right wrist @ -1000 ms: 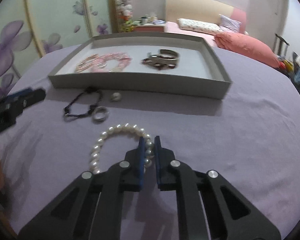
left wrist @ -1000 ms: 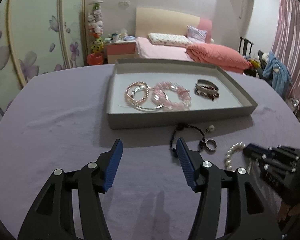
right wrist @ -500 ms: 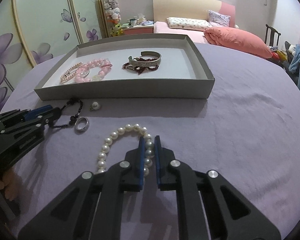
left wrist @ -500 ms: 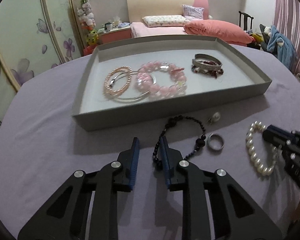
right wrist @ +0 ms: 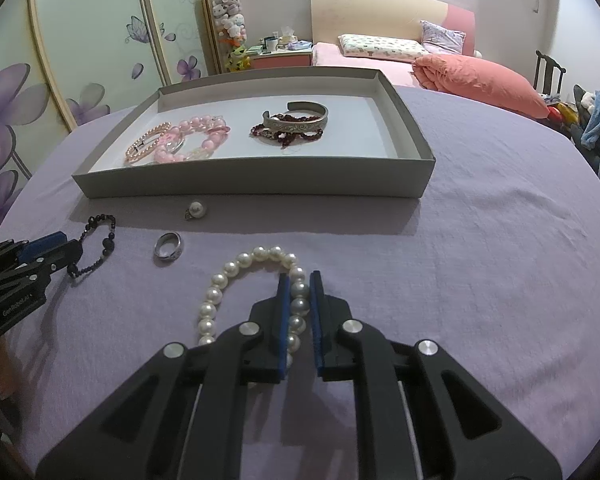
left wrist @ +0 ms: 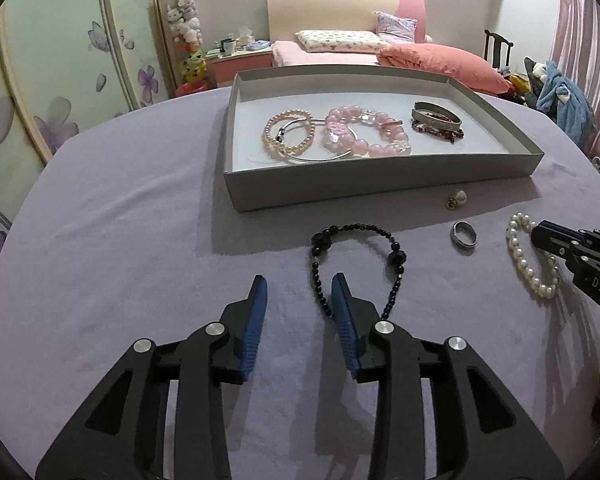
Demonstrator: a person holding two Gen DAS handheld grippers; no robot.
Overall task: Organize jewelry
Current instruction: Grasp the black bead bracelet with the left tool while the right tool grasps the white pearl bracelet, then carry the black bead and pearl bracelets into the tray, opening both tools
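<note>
**Left jaws reopening beside the black bracelet; pearls pinched on the right**

Since half a second ago the left gripper [left wrist: 299,298] has been lowered slightly toward the cloth, and its jaws, then nearly together, are now opening. The black bead bracelet [left wrist: 356,264] is laid on the purple tablecloth [left wrist: 120,220] just ahead of the fingers; one side of its loop is run down along the inner face of the right-hand blue pad [left wrist: 342,312]. Whether that pad is touched by the beads cannot be told with certainty; the other pad is seen well clear of them, so nothing is gripped.

The right gripper [right wrist: 299,300] has been kept where it was. Its blue pads are drawn close onto the white pearl bracelet [right wrist: 236,276], with a run of pearls pinched between them and the rest of the loop curved away to the left of the fingertips.

A silver ring [right wrist: 168,245] is placed left of and beyond the right fingertips, between the two bracelets, and a pearl earring [right wrist: 196,209] lies further ahead, just before the near wall of the grey tray [right wrist: 260,184]. Inside the tray, beyond both pairs of fingers, a peach pearl bracelet [left wrist: 288,134], a pink bead bracelet [left wrist: 364,132] and a silver cuff [right wrist: 300,118] with dark red beads are held.
</note>
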